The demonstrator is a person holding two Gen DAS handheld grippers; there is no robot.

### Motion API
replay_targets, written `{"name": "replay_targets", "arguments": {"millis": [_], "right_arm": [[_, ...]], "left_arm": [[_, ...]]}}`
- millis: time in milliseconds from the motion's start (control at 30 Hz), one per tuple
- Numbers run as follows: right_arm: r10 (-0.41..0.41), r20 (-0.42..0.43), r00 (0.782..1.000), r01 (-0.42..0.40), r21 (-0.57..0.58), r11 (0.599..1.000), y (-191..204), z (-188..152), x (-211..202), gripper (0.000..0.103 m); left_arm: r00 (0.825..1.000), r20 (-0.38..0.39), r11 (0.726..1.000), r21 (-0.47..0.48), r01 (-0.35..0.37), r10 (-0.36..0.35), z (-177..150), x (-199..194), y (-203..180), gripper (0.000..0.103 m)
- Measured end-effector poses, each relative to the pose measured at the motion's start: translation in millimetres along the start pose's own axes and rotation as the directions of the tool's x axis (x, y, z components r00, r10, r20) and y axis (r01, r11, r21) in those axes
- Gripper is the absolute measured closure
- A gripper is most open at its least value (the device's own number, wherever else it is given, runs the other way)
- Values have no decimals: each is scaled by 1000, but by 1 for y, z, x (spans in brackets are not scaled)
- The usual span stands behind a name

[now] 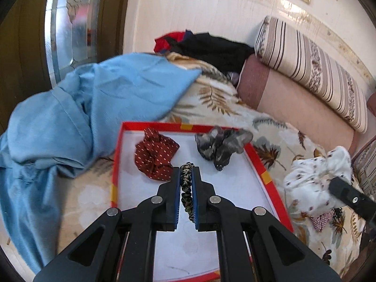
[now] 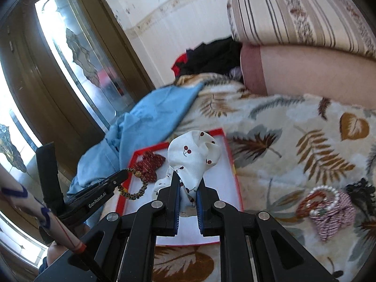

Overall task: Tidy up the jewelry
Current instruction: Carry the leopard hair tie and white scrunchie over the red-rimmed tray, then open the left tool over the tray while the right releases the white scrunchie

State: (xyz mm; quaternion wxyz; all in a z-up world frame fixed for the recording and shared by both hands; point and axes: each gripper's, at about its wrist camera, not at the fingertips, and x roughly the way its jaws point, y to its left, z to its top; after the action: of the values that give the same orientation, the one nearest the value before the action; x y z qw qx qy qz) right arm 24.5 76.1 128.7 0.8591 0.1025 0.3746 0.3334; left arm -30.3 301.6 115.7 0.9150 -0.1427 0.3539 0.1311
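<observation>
We're in a home, a bedroom by the look of it: a bed under a leaf-print blanket, striped bolster pillows along the wall beside it, a blue garment and dark clothes heaped on the bed, and a wooden door with patterned glass just past the bed's end.

Red-rimmed tray on the bed — maroon dotted scrunchie, grey scrunchie inside.
</observation>
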Motion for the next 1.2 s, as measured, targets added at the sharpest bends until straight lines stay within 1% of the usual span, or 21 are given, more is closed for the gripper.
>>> {"name": "replay_targets", "arguments": {"millis": [267, 533, 667, 800, 867, 900, 967, 1033, 1100, 1133, 1167, 1200], "right_arm": [[-10, -66, 998, 10, 12, 1000, -5, -1, 50, 90], [-34, -117, 993, 36, 23, 999, -11, 0, 90, 90], [-41, -145, 989, 47, 41, 998, -15, 2, 109, 90], [-67, -168, 984, 75, 44, 996, -19, 2, 125, 90], [-74, -175, 982, 86, 63, 994, -23, 1, 131, 90], [-77, -181, 980, 91, 70, 993, -26, 1, 133, 89], [-83, -189, 978, 100, 79, 992, -31, 0, 136, 88], [-91, -199, 976, 110, 86, 990, -36, -3, 138, 88], [-90, -210, 974, 112, 95, 989, -39, -5, 140, 88], [-91, -213, 973, 114, 98, 989, -40, -6, 139, 86], [-93, -217, 972, 117, 99, 988, -40, -7, 139, 82], [-86, -221, 972, 111, 104, 988, -41, -8, 138, 76]], "left_arm": [[997, -83, 1000, 8, 8, -7, -1, 42, -5, 96], [987, -163, 1000, -19, 1, -4, -3, 73, 5, 96], [983, -185, 999, -41, 5, -12, -3, 83, 11, 96], [980, -199, 999, -47, 3, -12, -4, 91, 11, 96], [978, -206, 999, -44, 9, -18, -5, 93, 11, 90], [979, -203, 999, -44, 14, -23, -5, 93, 10, 86], [980, -196, 999, -42, 11, -19, -5, 91, 10, 72], [981, -191, 999, -48, 9, -18, -4, 90, 11, 69], [982, -188, 998, -53, 14, -23, -4, 89, 12, 68], [982, -186, 998, -54, 15, -25, -4, 88, 12, 67], [983, -182, 998, -56, 16, -26, -4, 87, 12, 61], [983, -180, 998, -57, 14, -25, -4, 86, 13, 56]]}}
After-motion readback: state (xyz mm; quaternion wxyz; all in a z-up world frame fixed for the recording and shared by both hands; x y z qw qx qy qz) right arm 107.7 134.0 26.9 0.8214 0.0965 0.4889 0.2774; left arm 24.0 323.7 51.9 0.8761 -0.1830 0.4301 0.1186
